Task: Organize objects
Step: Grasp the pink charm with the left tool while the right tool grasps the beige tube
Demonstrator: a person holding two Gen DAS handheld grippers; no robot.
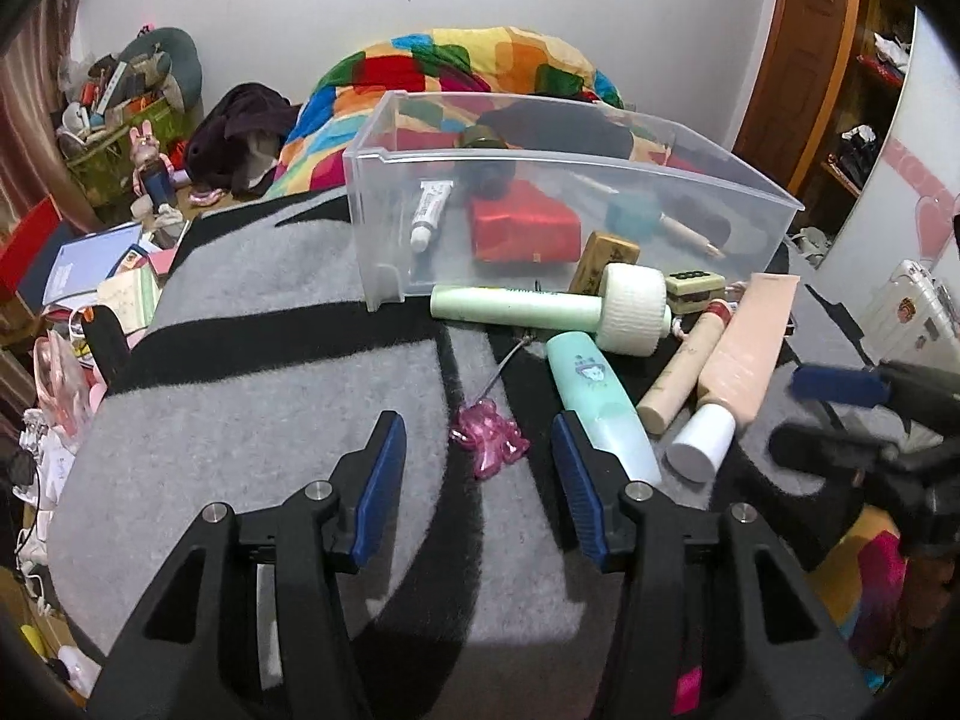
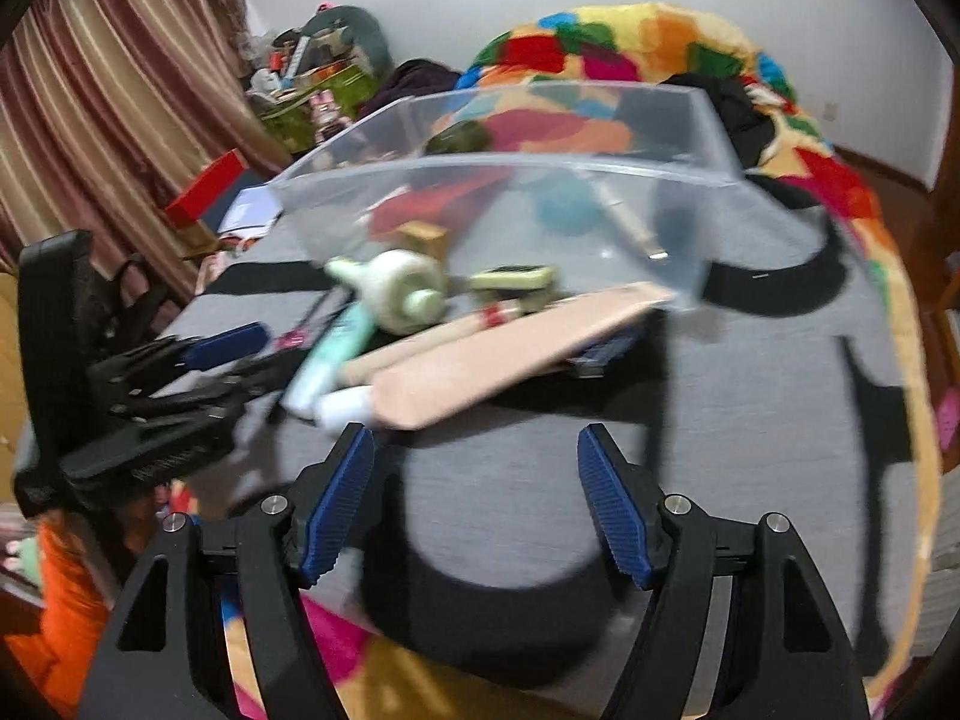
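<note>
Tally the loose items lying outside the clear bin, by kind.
Tubes and bottles: 4 — pale green white-capped bottle, mint tube, beige cylinder, peach tube
Wooden blocks: 2
Pink plastic charm: 1
Total: 7

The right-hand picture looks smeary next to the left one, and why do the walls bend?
Right wrist view: motion blur smears the clear bin and pink tube. Left wrist view: sharp; the bin shows mild glare. Both: fisheye bending, dark corners.

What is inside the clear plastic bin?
The clear plastic bin holds a small white tube, red box, teal item and dark jar; anything behind them is hidden.
</note>
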